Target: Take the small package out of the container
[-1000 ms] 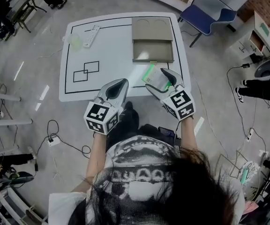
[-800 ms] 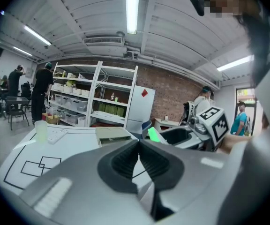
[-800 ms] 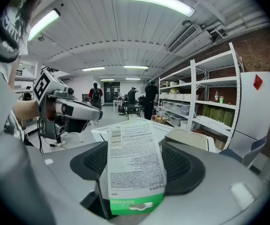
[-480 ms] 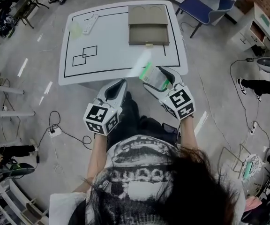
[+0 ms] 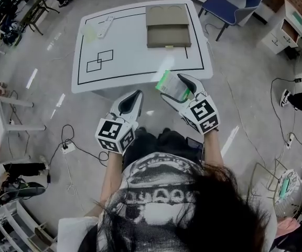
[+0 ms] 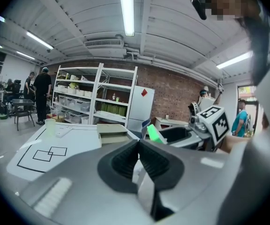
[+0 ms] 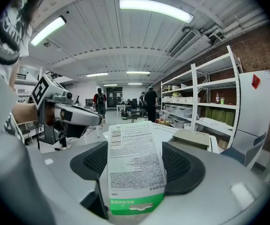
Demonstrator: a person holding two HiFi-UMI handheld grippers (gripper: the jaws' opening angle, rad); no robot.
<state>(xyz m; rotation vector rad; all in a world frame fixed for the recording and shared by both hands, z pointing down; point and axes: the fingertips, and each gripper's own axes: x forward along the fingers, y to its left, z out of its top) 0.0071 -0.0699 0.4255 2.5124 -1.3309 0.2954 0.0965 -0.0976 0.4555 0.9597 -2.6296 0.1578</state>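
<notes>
A remote [image 5: 104, 27] and pale cup [image 5: 89, 33] sit on the white table [image 5: 135, 54].

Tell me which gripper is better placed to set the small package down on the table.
Right. The right gripper is shut on the small package, just off the white table's near edge; the left gripper is shut and empty.

I can't read a single word. The small package [image 7: 135, 163] bears dense lines of fine print and a barcode [image 7: 115, 136], all too small to read. The cubes on my left gripper [image 5: 134, 94] and right gripper [image 5: 171, 87] show black-and-white square patterns, no letters. A plain red diamond [image 7: 255, 81] sits on the white cabinet [image 7: 254, 116].
</notes>
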